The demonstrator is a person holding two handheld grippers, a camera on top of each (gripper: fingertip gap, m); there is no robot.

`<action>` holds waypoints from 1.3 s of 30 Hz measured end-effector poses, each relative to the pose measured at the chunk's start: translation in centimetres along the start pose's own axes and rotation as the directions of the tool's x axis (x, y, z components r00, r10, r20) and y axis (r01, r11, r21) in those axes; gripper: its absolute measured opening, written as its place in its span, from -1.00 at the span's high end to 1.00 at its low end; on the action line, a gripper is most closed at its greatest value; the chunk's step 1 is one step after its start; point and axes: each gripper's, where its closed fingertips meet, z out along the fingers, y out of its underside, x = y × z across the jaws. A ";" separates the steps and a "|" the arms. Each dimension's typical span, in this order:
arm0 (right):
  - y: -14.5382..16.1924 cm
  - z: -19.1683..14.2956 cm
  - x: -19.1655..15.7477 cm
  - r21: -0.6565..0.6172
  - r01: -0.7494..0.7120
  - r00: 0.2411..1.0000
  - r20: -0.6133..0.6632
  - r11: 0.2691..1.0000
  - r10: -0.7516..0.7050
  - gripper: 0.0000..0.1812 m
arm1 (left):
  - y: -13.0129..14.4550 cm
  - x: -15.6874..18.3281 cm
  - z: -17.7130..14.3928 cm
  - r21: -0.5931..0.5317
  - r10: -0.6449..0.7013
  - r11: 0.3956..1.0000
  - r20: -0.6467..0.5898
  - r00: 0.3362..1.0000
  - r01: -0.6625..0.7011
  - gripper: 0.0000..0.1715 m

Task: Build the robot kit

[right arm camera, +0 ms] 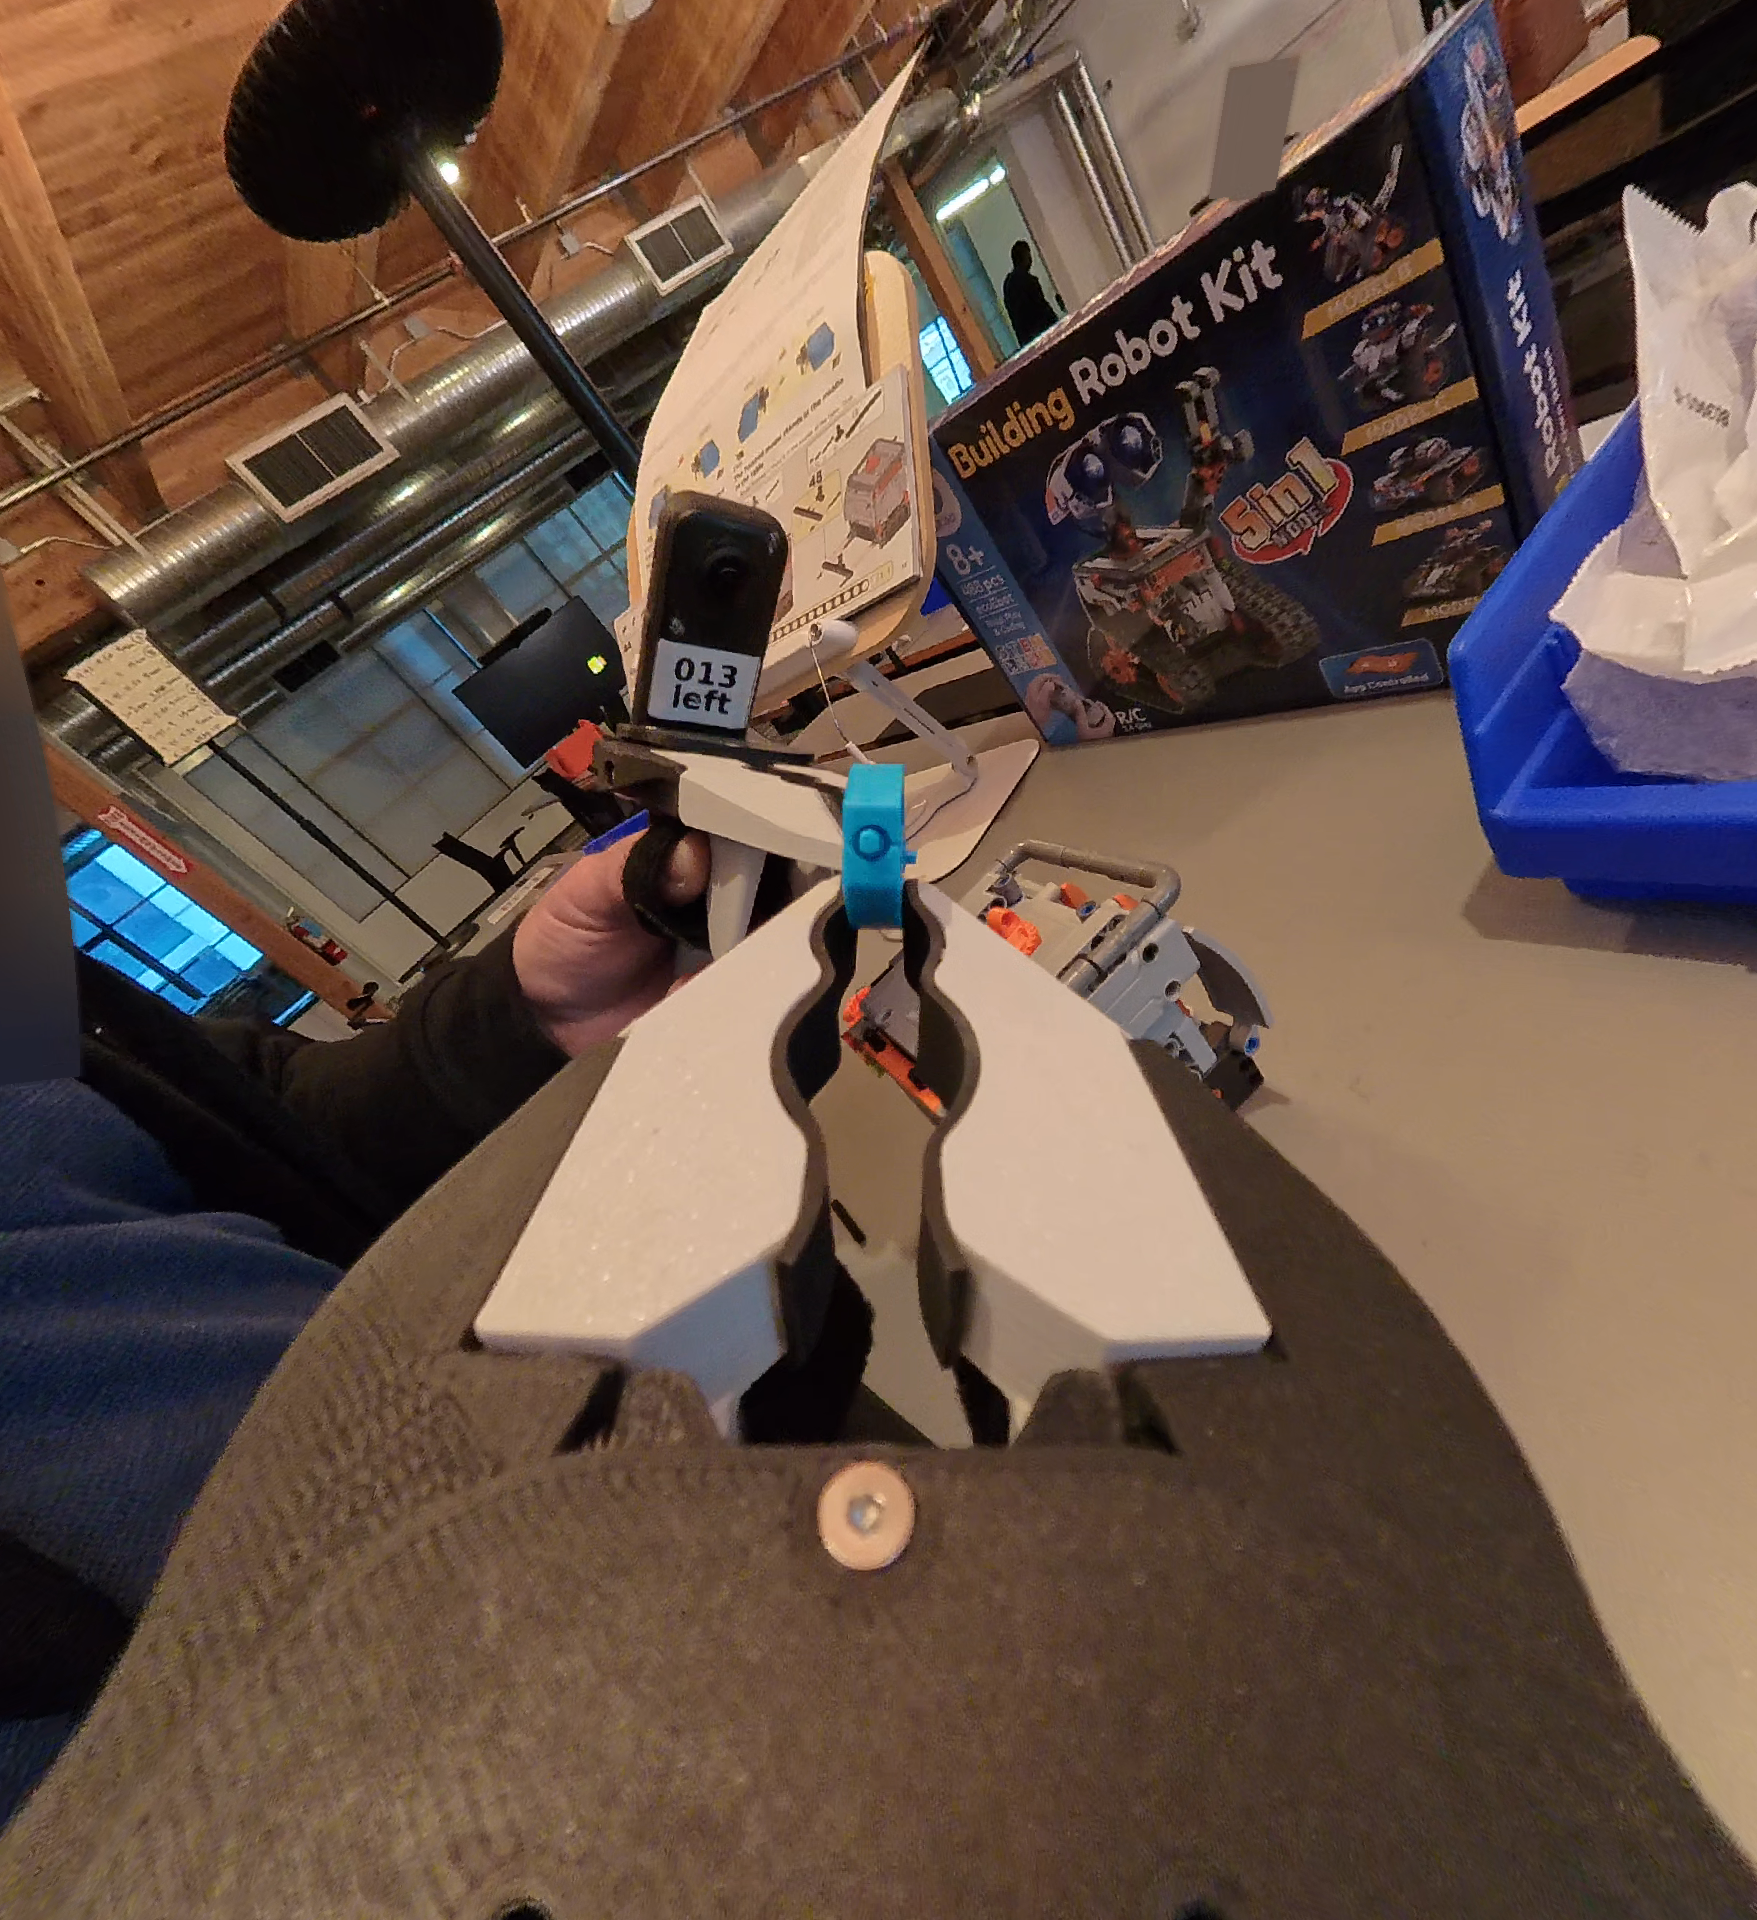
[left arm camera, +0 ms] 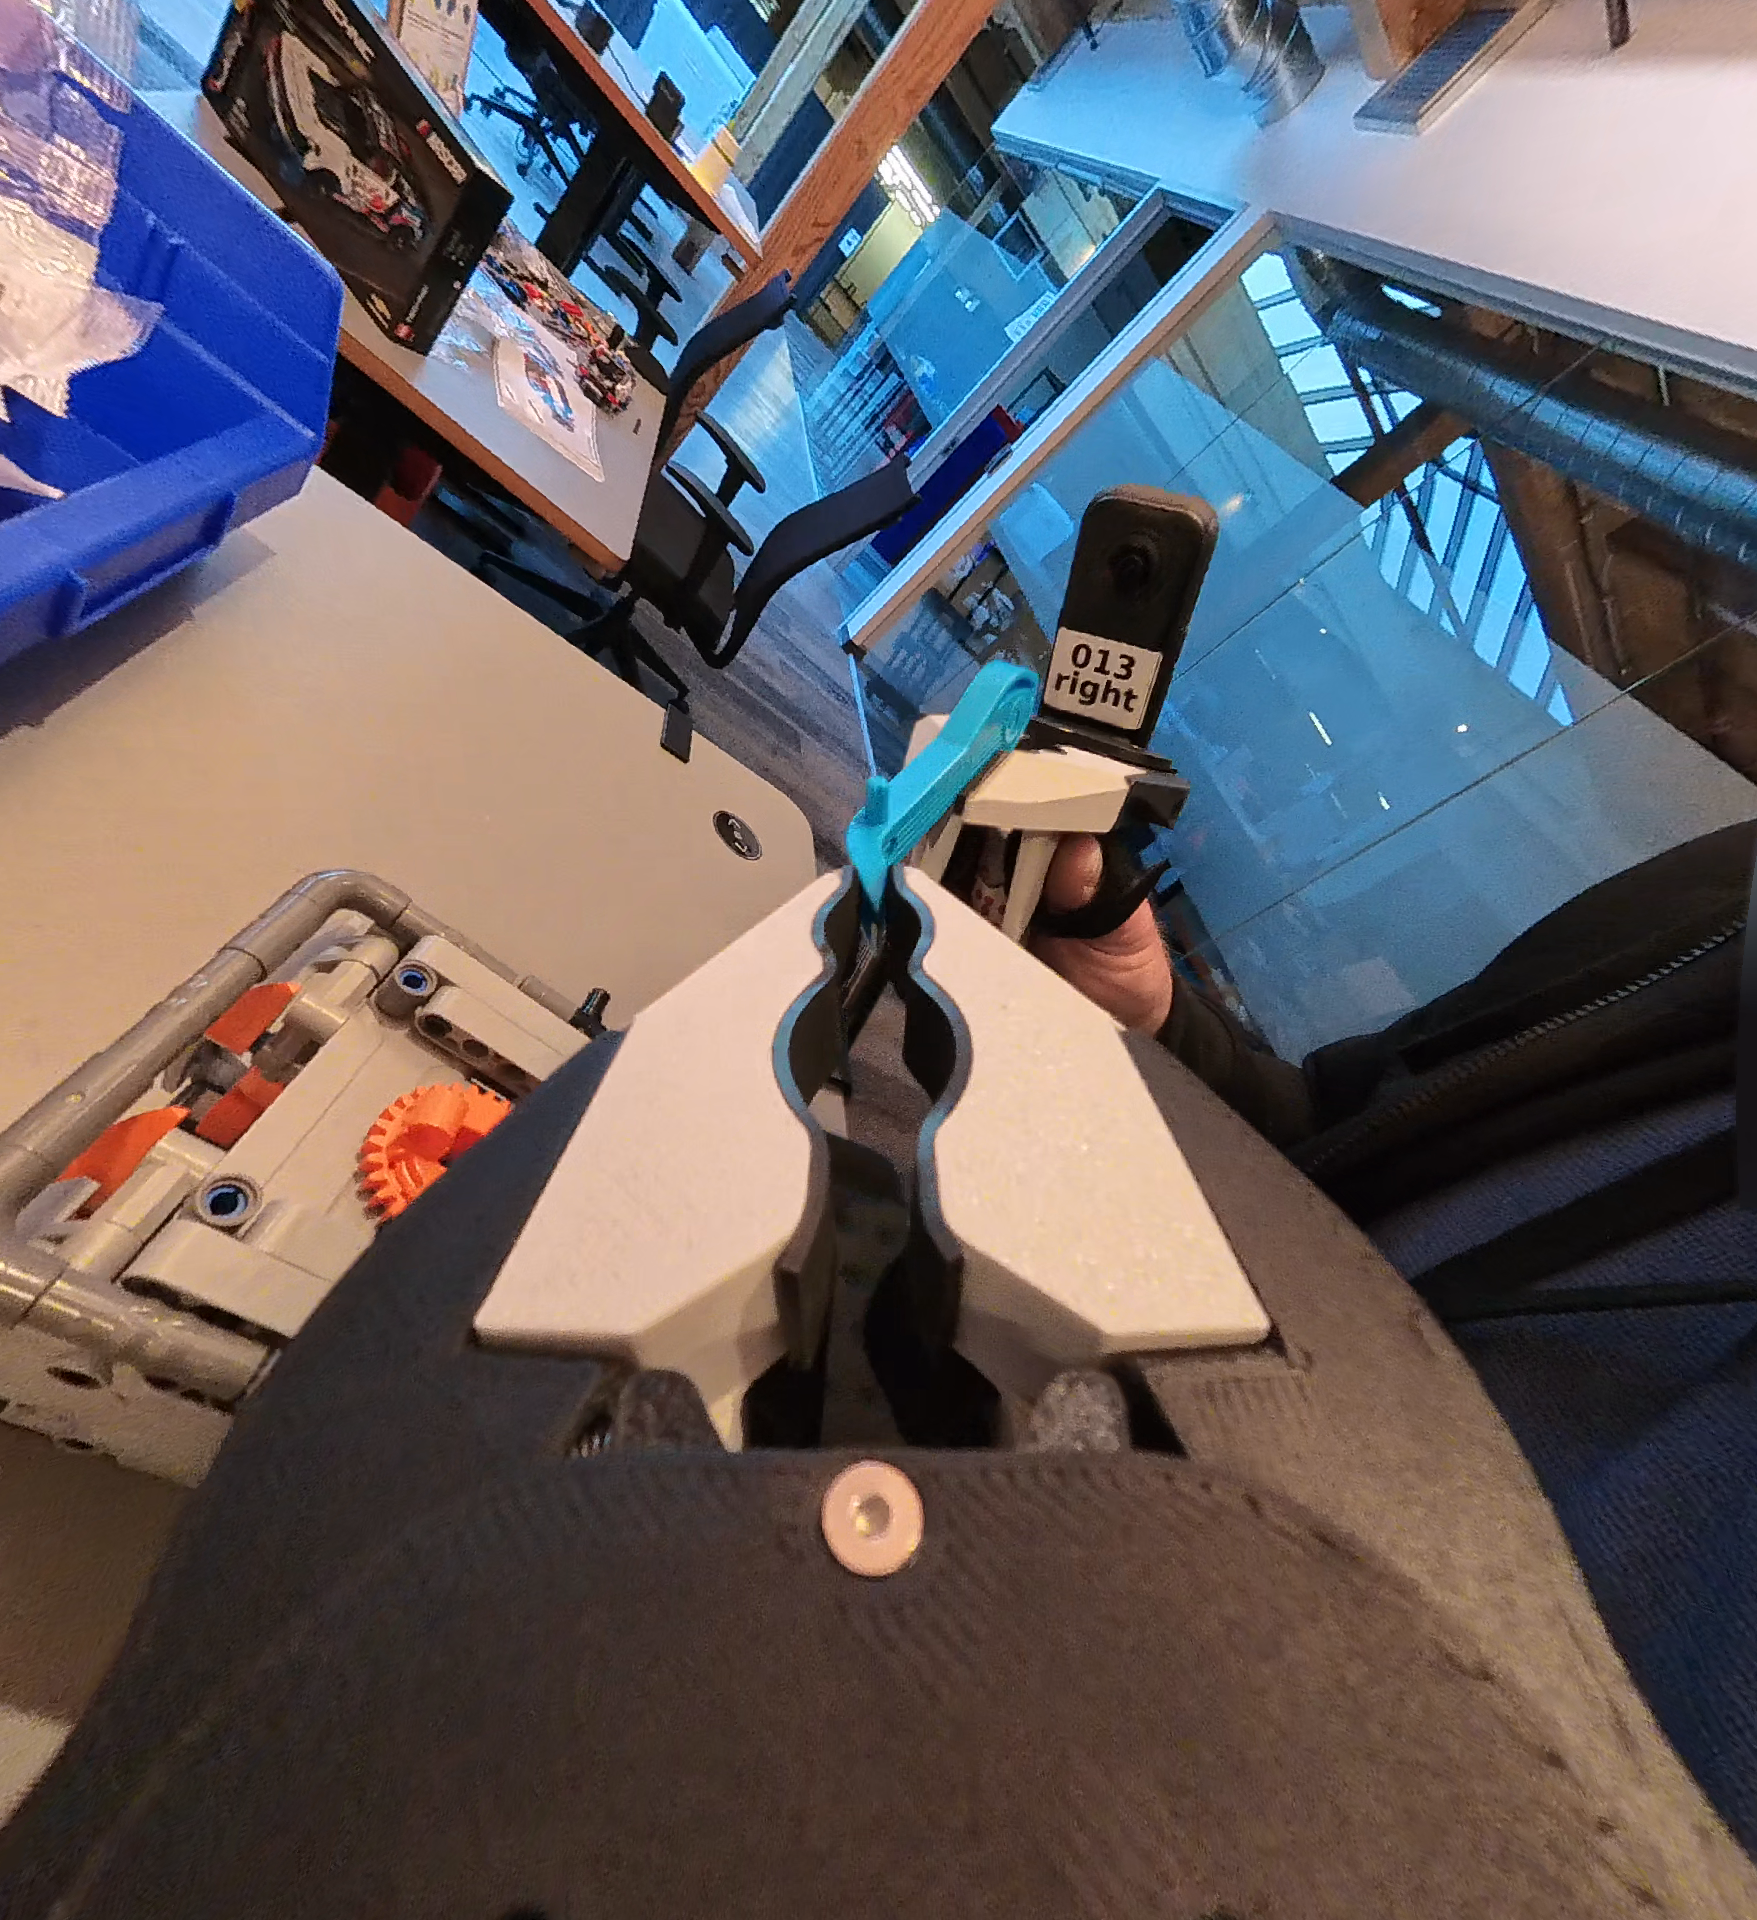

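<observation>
Turquoise plastic piece (left arm camera: 921, 795) is clamped at one end by the left gripper (left arm camera: 869, 894) and at the other by the right gripper (right arm camera: 876, 902); grey-and-orange brick model (left arm camera: 230, 1122) lies on the grey table (left arm camera: 386, 748) just beside them

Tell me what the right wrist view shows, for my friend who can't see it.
The right hand-held gripper pinches a small blue part at its fingertips. Behind it the left hand-held gripper meets the same part, above a grey table with a grey-orange brick model, a blue bin and a kit box.
</observation>
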 end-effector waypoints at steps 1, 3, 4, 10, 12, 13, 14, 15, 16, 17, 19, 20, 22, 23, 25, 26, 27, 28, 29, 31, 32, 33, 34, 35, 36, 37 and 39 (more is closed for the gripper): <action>-0.1 0.0 0.0 0.000 0.007 1.000 -0.004 1.000 -0.007 0.95 | 0.0 0.1 0.0 0.005 -0.008 1.000 -0.008 1.000 0.008 0.98; -0.3 0.1 -0.1 0.001 0.035 0.999 -0.018 0.999 -0.035 0.95 | 0.1 0.1 -0.1 0.003 -0.018 1.000 -0.016 1.000 0.018 0.98; -0.4 0.2 -0.2 0.001 0.049 0.999 -0.024 0.999 -0.049 0.95 | 0.1 0.2 -0.1 0.007 -0.020 1.000 -0.020 1.000 0.020 0.98; -1.1 0.6 -0.3 0.015 0.071 0.997 -0.037 0.997 -0.070 0.94 | 0.3 0.4 -0.1 0.013 -0.042 0.999 -0.034 0.999 0.043 0.98; -1.3 0.8 -0.4 0.017 0.068 0.997 -0.031 0.998 -0.067 0.94 | 0.4 0.4 -0.1 0.011 -0.046 0.999 -0.035 0.998 0.046 0.98; -1.3 0.8 -0.4 0.015 0.072 0.997 -0.033 0.997 -0.071 0.94 | 0.4 0.4 -0.1 0.010 -0.046 0.999 -0.032 0.998 0.047 0.98; -1.4 0.9 -0.3 0.017 0.074 0.997 -0.034 0.997 -0.073 0.94 | 0.4 0.4 -0.1 0.010 -0.049 0.999 -0.034 0.998 0.049 0.98; -1.4 0.9 -0.4 0.019 0.073 0.997 -0.032 0.997 -0.072 0.93 | 0.4 0.5 -0.1 0.012 -0.056 0.998 -0.038 0.998 0.056 0.98; -1.4 1.0 -0.4 0.019 0.072 0.997 -0.028 0.997 -0.072 0.94 | 0.5 0.5 -0.1 0.011 -0.058 0.998 -0.038 0.998 0.059 0.98; -1.4 1.0 -0.4 0.016 0.073 0.997 -0.025 0.997 -0.073 0.94 | 0.6 0.5 -0.1 0.009 -0.057 0.998 -0.032 0.998 0.058 0.98; -1.4 1.1 -0.5 0.016 0.070 0.997 -0.017 0.997 -0.069 0.95 | 0.6 0.5 -0.2 0.012 -0.070 0.997 -0.040 0.997 0.071 0.97; -1.4 1.1 -0.5 0.017 0.065 0.998 -0.013 0.998 -0.065 0.95 | 0.7 0.6 -0.2 0.012 -0.074 0.997 -0.044 0.996 0.075 0.98; -1.5 1.2 -0.4 0.020 0.053 0.999 -0.004 0.998 -0.053 0.95 | 0.7 0.6 -0.2 0.011 -0.085 0.996 -0.048 0.995 0.086 0.98; -1.5 1.2 -0.4 0.021 0.044 0.999 0.003 0.999 -0.044 0.95 | 0.8 0.7 -0.1 0.009 -0.089 0.996 -0.056 0.994 0.090 0.97; -1.3 1.2 -0.3 0.000 0.058 0.998 -0.005 0.998 -0.058 0.95 | 0.9 0.3 0.0 0.009 -0.090 0.996 -0.032 0.995 0.091 0.97; -1.3 1.3 -0.3 -0.014 0.077 0.997 -0.010 0.997 -0.078 0.95 | 1.0 0.2 0.1 0.004 -0.081 0.997 -0.017 0.997 0.081 0.96; -1.3 1.3 -0.4 -0.030 0.091 0.996 -0.012 0.995 -0.092 0.95 | 0.9 0.1 0.0 0.007 -0.064 0.998 -0.003 0.998 0.065 0.95; -1.3 1.3 -0.5 -0.044 0.099 0.995 -0.011 0.994 -0.100 0.95 | 0.9 0.2 0.0 0.008 -0.046 0.999 0.006 0.999 0.046 0.92; -1.4 1.3 -0.3 -0.061 0.107 0.994 -0.020 0.992 -0.109 0.95 | 0.8 0.3 -0.1 0.003 -0.027 1.000 0.013 1.000 0.027 0.89; -1.0 1.2 0.2 -0.128 0.155 0.985 -0.056 0.980 -0.163 0.95 | 0.4 -0.3 -0.8 0.001 0.019 1.000 0.079 0.997 -0.019 0.73; -0.5 1.2 0.3 -0.187 0.178 0.980 -0.058 0.966 -0.192 0.95 | 0.1 -0.4 -1.2 -0.001 0.066 0.998 0.114 0.991 -0.066 0.70; 0.0 1.3 0.4 -0.243 0.203 0.973 -0.057 0.949 -0.223 0.95 | -0.3 -0.3 -1.6 -0.007 0.112 0.994 0.137 0.984 -0.112 0.66; 0.3 1.3 0.4 -0.283 0.237 0.963 -0.060 0.929 -0.263 0.95 | -0.8 0.2 -1.7 -0.014 0.154 0.988 0.142 0.978 -0.153 0.63; 0.7 1.4 0.3 -0.325 0.270 0.952 -0.053 0.907 -0.302 0.95 | -1.1 0.8 -1.7 -0.028 0.195 0.981 0.138 0.971 -0.193 0.61; 1.4 1.5 0.1 -0.381 0.299 0.942 -0.030 0.875 -0.334 0.95 | -1.2 1.5 -1.5 -0.052 0.236 0.972 0.127 0.963 -0.231 0.61; 2.1 1.6 -0.2 -0.434 0.330 0.930 0.001 0.838 -0.366 0.95 | -1.0 1.8 -1.2 -0.086 0.268 0.962 0.125 0.955 -0.259 0.61; 3.3 1.9 -1.6 -0.480 0.401 0.909 0.101 0.780 -0.405 0.96 | 0.2 2.7 -0.5 -0.173 0.332 0.933 0.086 0.939 -0.314 0.63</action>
